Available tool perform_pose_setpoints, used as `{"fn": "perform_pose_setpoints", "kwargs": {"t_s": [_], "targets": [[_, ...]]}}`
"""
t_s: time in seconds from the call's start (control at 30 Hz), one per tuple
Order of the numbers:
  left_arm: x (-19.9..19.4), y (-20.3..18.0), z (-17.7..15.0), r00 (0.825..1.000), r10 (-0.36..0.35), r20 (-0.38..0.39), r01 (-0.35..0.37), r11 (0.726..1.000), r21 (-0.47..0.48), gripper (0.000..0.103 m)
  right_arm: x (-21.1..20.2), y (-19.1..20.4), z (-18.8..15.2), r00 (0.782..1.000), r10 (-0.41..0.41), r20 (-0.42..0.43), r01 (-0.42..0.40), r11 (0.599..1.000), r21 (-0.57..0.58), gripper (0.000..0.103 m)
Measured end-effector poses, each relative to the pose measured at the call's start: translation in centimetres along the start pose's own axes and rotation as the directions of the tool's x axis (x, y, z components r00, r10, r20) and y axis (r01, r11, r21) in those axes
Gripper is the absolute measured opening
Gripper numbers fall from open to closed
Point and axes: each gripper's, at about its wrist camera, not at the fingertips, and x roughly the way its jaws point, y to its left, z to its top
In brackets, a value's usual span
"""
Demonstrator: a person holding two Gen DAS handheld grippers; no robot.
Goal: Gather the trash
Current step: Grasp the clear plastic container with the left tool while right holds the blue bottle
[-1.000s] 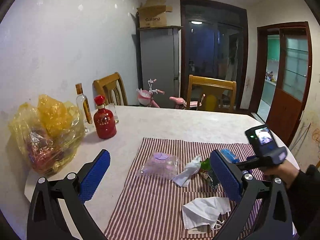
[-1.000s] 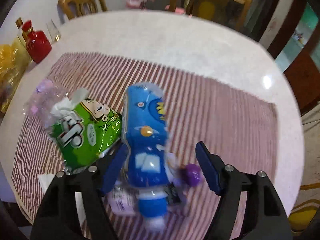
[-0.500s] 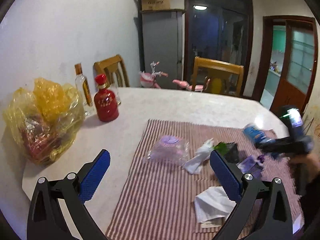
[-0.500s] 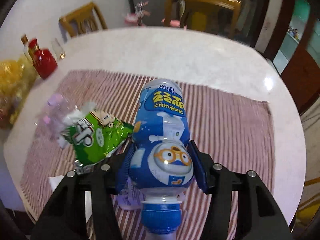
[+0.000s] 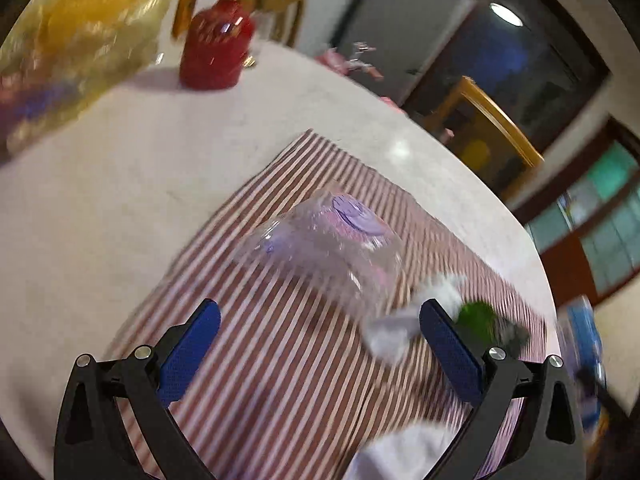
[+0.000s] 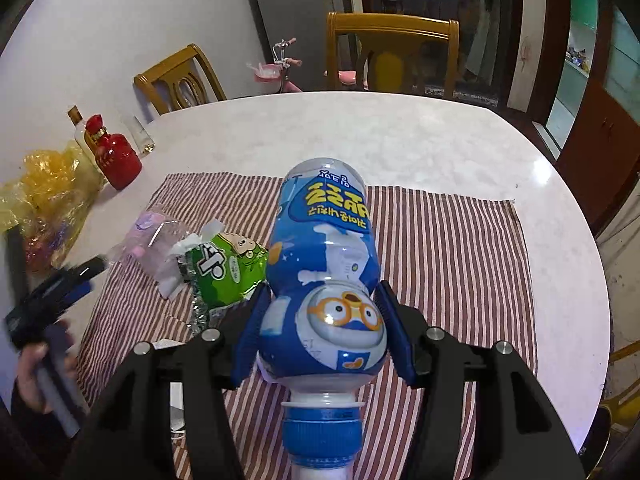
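Blue bottle in my right grip, left fingers spread over the cloth.

My right gripper (image 6: 322, 332) is clamped on the blue bottle (image 6: 326, 264), cap toward me. My left gripper (image 5: 320, 344) gapes empty; the clear plastic wrapper (image 5: 328, 248) lies just beyond its fingertips on the striped cloth (image 5: 280, 380).

Dim indoor light, one view sharp and mine on the left smeared

My left wrist view is motion-blurred all over, the striped cloth (image 5: 304, 360) and red bottle (image 5: 216, 44) streaky; a ceiling lamp (image 5: 506, 14) glows beyond the doorway. The right view is crisp, with glare spots on the white table (image 6: 538, 170) and the blue bottle (image 6: 326, 280). Fisheye bends both edges, corners black.
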Motion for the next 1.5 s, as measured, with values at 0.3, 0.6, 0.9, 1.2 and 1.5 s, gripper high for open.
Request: {"fn": "perform_pose_setpoints", "kwargs": {"t_s": [0.3,0.6,0.9,1.2,1.5], "targets": [[6.3,-0.6,2.2,0.999,0.014,-0.045,-0.024,0.976,-0.215,0.095,0.2,0.1,-0.5,1.000,0.010,-0.011,-0.010,1.000,-0.004,0.054],[6.1,-1.4,2.7,0.997,-0.060,-0.037,0.054,0.986,-0.158,0.043,-0.9,0.4,-0.2,1.000,0.024,0.017,-0.024,1.000,-0.007,0.054],[0.4,-4.4,1.8,0.983,-0.135,0.124,0.126,0.989,0.078,0.034,-2.2,0.8,-0.6,0.999,0.036,0.037,-0.036,0.999,-0.005,0.054],[-9.3,-7.6,-2.5,0.959,-0.119,0.256,0.024,0.938,0.347,0.034,-6.3,2.0,-2.8,0.986,0.088,0.142,-0.090,0.996,0.011,0.054],[-19.3,-12.9,-8.0,0.921,-0.227,0.315,0.018,0.836,0.548,0.034,-12.2,2.2,-6.8,0.959,0.092,0.270,-0.112,0.992,0.061,0.054]]}}
